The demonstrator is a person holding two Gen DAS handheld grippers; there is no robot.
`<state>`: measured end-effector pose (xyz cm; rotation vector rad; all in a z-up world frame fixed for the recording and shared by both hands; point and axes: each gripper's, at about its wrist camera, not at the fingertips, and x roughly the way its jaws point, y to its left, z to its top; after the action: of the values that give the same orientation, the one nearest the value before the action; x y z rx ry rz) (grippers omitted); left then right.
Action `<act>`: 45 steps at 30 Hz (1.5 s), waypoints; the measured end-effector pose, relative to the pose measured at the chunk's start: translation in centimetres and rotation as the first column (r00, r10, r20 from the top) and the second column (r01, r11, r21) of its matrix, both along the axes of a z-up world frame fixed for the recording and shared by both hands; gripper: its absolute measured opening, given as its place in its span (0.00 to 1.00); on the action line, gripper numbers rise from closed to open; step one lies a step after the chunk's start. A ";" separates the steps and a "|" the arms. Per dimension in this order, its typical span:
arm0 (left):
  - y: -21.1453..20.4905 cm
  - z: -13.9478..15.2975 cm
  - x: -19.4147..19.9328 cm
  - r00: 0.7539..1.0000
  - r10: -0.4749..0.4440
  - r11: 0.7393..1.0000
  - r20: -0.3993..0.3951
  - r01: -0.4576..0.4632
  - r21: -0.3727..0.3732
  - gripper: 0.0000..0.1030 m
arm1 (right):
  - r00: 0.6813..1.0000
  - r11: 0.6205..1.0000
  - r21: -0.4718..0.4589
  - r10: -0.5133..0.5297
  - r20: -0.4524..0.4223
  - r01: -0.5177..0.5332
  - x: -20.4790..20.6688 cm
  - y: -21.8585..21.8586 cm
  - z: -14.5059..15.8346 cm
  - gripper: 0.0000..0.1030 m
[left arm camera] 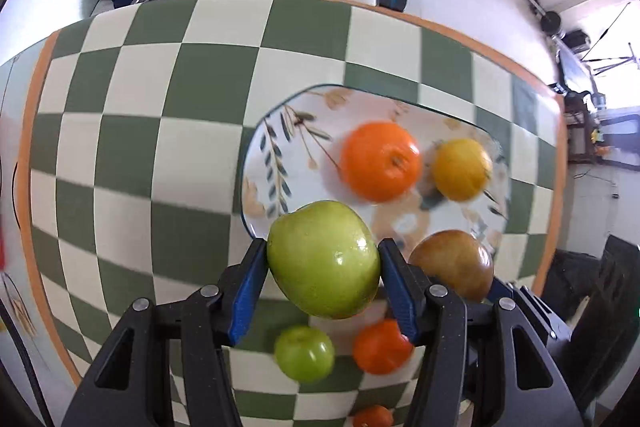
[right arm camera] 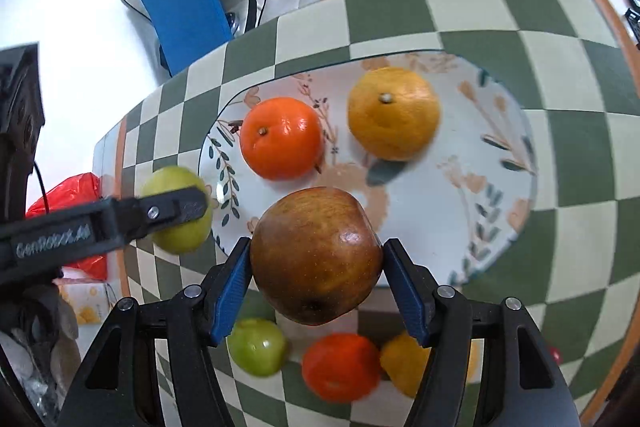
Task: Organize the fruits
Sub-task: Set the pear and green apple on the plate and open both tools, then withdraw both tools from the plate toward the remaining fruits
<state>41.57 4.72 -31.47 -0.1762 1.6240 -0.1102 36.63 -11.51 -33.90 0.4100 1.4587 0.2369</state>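
**Asker:** So, what is each gripper carrying, and why there?

**Describer:** Both hang above the near edge of a floral plate (right arm camera: 500,195) on a green-and-cream checked tablecloth (left arm camera: 132,131). The plate already holds an orange (right arm camera: 282,138) and a yellow citrus fruit (right arm camera: 394,113), so it looks like the collecting spot.

**Asker:** And the fingers?

**Describer:** The left gripper (left arm camera: 323,269) has its blue pads pressed against both sides of a green apple (left arm camera: 324,259), spread about as wide as the fruit. The right gripper (right arm camera: 317,263) clamps a brownish-red apple (right arm camera: 316,253) the same way, just beside the left one.

**Asker:** What remains off the plate?

**Describer:** Closer to the cameras, on the cloth, lie a small green apple (right arm camera: 258,347), another orange (right arm camera: 340,367) and a second yellow fruit (right arm camera: 404,363), partly hidden by a finger.
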 end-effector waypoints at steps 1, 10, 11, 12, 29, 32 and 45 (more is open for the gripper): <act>-0.1 -0.6 0.8 1.000 -0.004 1.000 -0.014 0.004 0.016 0.52 | 1.000 1.000 0.002 0.005 -0.013 -0.005 0.5 0.6 -0.8 0.66; 0.7 -3.5 2.2 0.997 0.001 0.999 -0.074 0.003 0.054 0.52 | 0.998 0.998 0.052 0.032 -0.053 -0.029 1.9 2.7 -3.6 0.69; 0.7 -3.6 2.1 0.997 0.004 0.998 -0.076 0.000 0.055 0.52 | 0.998 0.997 0.065 0.039 -0.048 -0.036 1.9 2.7 -3.5 0.70; 0.8 -3.7 2.0 0.997 0.012 0.998 -0.081 -0.007 0.058 0.52 | 0.998 0.997 0.073 0.042 -0.049 -0.038 1.9 2.6 -3.4 0.74; 2.3 0.1 -1.4 0.998 0.026 0.997 0.055 -0.030 0.072 0.80 | 0.999 0.985 -0.173 0.026 0.030 -0.020 -0.8 -0.3 1.6 0.91; 1.9 1.6 -3.3 0.994 0.003 0.993 0.112 -0.016 0.121 0.80 | 0.998 0.967 -0.255 0.026 0.059 -0.011 -1.8 -0.9 3.0 0.92; 0.6 8.6 -9.3 0.950 -0.051 0.984 0.308 -0.005 0.178 0.80 | 0.989 0.938 -0.344 -0.001 0.150 0.053 -7.1 -3.1 9.3 0.93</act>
<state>32.32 5.30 -22.86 -0.0014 1.3124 -0.0097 29.49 -14.65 -24.61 0.1210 1.3151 -0.0152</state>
